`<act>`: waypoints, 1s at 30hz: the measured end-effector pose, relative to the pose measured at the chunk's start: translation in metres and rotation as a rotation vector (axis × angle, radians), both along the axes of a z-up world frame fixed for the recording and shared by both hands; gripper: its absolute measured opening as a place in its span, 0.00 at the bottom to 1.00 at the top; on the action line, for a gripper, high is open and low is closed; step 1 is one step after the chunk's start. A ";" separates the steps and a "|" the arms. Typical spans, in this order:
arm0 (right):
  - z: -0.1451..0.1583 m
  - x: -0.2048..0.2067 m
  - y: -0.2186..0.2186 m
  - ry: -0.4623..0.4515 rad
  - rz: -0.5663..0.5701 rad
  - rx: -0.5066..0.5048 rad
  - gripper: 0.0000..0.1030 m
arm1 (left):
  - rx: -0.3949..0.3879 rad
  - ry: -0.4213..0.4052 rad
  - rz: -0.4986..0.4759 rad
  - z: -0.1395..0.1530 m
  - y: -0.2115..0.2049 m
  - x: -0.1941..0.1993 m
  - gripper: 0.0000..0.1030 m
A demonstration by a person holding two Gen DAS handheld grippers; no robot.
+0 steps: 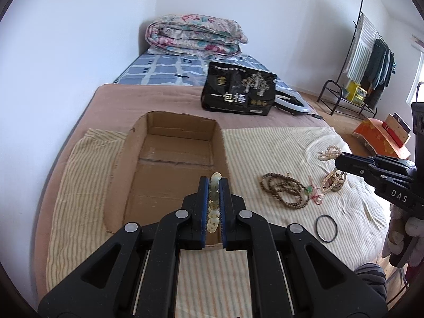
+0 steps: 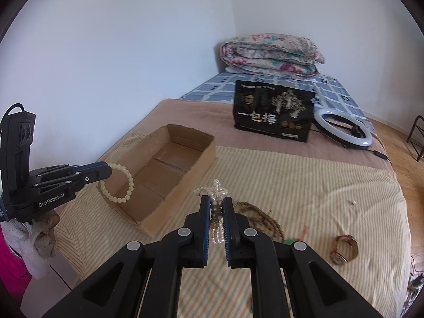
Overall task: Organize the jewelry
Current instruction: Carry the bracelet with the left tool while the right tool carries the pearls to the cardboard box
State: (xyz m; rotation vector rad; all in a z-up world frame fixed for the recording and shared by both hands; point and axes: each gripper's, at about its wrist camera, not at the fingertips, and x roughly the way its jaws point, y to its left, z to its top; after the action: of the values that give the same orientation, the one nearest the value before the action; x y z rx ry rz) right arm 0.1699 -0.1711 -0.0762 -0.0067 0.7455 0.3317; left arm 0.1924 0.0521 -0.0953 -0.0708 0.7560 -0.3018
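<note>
My left gripper (image 1: 214, 185) is shut on a cream bead bracelet (image 1: 214, 206), held above the near end of an open cardboard box (image 1: 169, 159). In the right wrist view the bracelet (image 2: 118, 182) hangs as a loop from the left gripper (image 2: 107, 171) over the box (image 2: 169, 175). My right gripper (image 2: 216, 204) is shut on a pearl and dark bead bracelet (image 2: 216, 198), held above the striped cloth (image 2: 304, 185). A brown bead necklace (image 1: 283, 189), a small gold ring bundle (image 2: 344, 249) and a black hair band (image 1: 326, 228) lie on the cloth.
A black printed bag (image 1: 238, 91) and a white ring light (image 2: 344, 129) lie further back on the bed. A folded floral quilt (image 1: 196, 34) sits at the far end. A clothes rack (image 1: 365, 61) and orange boxes (image 1: 381, 137) stand on the floor at right.
</note>
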 end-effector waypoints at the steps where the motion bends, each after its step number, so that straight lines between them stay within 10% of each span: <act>1: 0.000 0.002 0.005 0.000 0.008 0.003 0.07 | 0.002 0.001 0.007 -0.001 0.004 0.002 0.05; 30: -0.065 0.086 0.124 0.124 0.172 0.017 0.07 | -0.005 0.094 0.089 -0.046 0.049 0.031 0.05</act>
State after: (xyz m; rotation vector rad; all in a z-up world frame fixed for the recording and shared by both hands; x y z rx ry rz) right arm 0.2554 -0.0467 -0.1412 -0.0344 0.8676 0.5057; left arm 0.2230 0.1014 -0.1413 -0.1233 0.8428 -0.2171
